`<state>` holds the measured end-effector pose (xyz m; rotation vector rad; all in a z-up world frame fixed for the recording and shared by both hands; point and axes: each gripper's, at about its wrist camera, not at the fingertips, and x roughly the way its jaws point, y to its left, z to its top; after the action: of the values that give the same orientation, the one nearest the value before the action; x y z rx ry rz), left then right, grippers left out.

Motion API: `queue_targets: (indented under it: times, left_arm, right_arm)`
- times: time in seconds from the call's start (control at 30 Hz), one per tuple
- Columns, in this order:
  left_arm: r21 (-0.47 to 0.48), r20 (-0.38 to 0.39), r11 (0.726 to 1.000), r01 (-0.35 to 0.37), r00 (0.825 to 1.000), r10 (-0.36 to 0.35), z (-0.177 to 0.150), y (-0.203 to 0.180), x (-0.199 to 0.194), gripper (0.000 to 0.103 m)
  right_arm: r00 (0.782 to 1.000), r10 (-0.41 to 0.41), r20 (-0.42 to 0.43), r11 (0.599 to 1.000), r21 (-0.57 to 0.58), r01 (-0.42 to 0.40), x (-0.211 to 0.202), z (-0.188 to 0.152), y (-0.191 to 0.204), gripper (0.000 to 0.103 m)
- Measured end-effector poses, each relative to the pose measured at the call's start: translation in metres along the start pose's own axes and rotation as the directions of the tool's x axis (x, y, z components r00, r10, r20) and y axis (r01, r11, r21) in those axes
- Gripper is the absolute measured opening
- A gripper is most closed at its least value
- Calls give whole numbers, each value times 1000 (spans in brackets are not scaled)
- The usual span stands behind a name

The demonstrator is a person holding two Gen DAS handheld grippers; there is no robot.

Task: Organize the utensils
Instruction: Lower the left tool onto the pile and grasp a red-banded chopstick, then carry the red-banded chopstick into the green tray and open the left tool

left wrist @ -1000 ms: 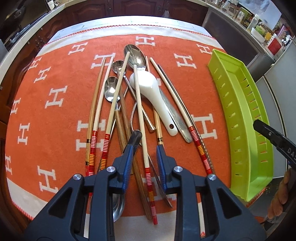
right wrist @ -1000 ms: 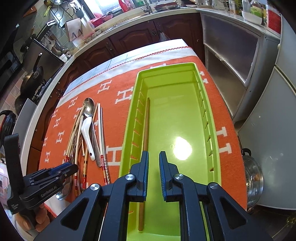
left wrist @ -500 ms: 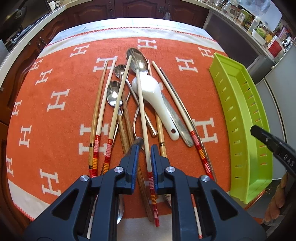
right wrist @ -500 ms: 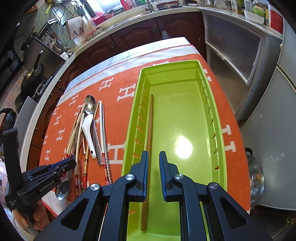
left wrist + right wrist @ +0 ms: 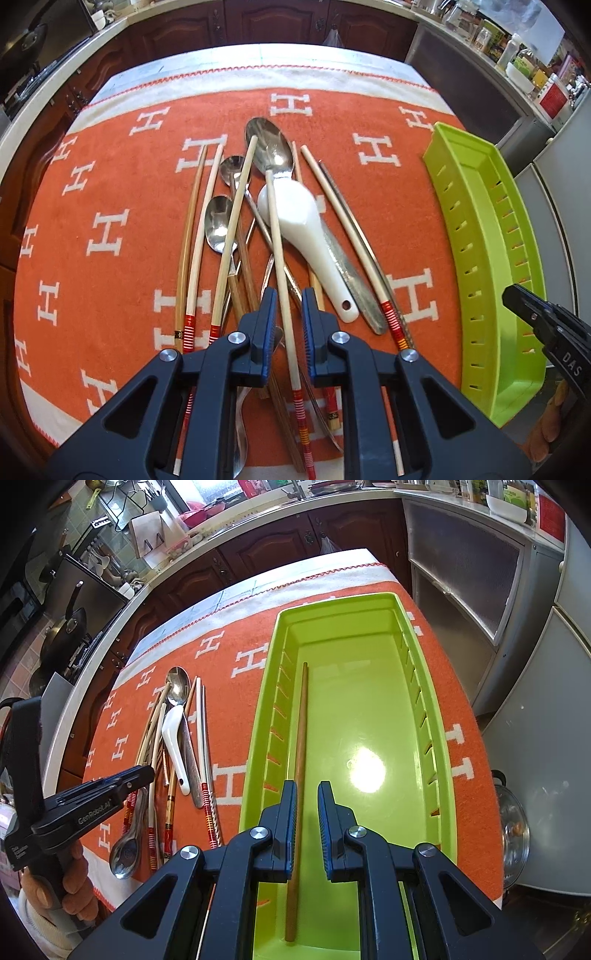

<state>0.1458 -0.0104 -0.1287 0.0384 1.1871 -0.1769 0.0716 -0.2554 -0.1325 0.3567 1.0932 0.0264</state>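
Observation:
A pile of chopsticks, metal spoons and a white ceramic spoon [image 5: 306, 236] lies on the orange cloth [image 5: 110, 184]. My left gripper [image 5: 289, 299] is narrowly open, its jaws on either side of a pale chopstick with red bands [image 5: 279, 254], not pinching it. A green tray [image 5: 369, 716] stands to the right and holds one brown chopstick [image 5: 300, 760] along its left wall. My right gripper [image 5: 307, 794] hovers above the tray's near end, slightly open and empty.
The tray also shows in the left wrist view [image 5: 487, 258] at the cloth's right edge. Dark kitchen cabinets [image 5: 288, 542] stand beyond the table. A steel pot [image 5: 513, 834] sits low to the tray's right. Pans [image 5: 62, 635] hang at left.
My left gripper narrowed its jaws around the red-banded chopstick, then opened slightly and dropped closer to the pile. My right gripper drew back a little above the tray.

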Motion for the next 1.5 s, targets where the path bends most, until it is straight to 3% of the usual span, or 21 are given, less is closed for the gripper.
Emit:
queue_targets:
  times: [0.27,0.33,0.47,0.67,0.8,1.0,1.2,1.5]
  left_arm:
    - [4,-22,1000,-1,1000,1,1,1,16,11]
    - [7,-22,1000,0,1000,1,2,0,17,5]
    - [-12,-37,1000,16,999,-17,3,2,14,3]
    - [-21,-33,999,36,999,-37,1,1,-12,3]
    - [-18,-22,996,93,995,-93,4,-6,-38,3]
    - [38,-16,977,210,978,-210,15,-51,-76,3]
    - [52,-51,950,309,951,-306,34,-108,-76,3]
    - [43,-85,951,305,950,-300,50,-159,-32,3]
  right_arm:
    - [1000,3,-16,1000,6,-2,8,0,1,11]
    - [1000,3,-19,1000,7,-2,10,1,2,11]
    - [1000,1,-15,1000,6,-1,8,1,5,11]
    - [1000,5,0,1000,17,-5,-5,0,5,11]
    - [1000,26,8,998,48,-27,-16,-3,0,11]
    - [999,36,31,993,108,-40,-33,-7,-14,12]
    - [996,20,89,980,197,-37,-58,-5,-34,19]
    - [993,-30,113,964,265,-1,-87,-12,-63,21]
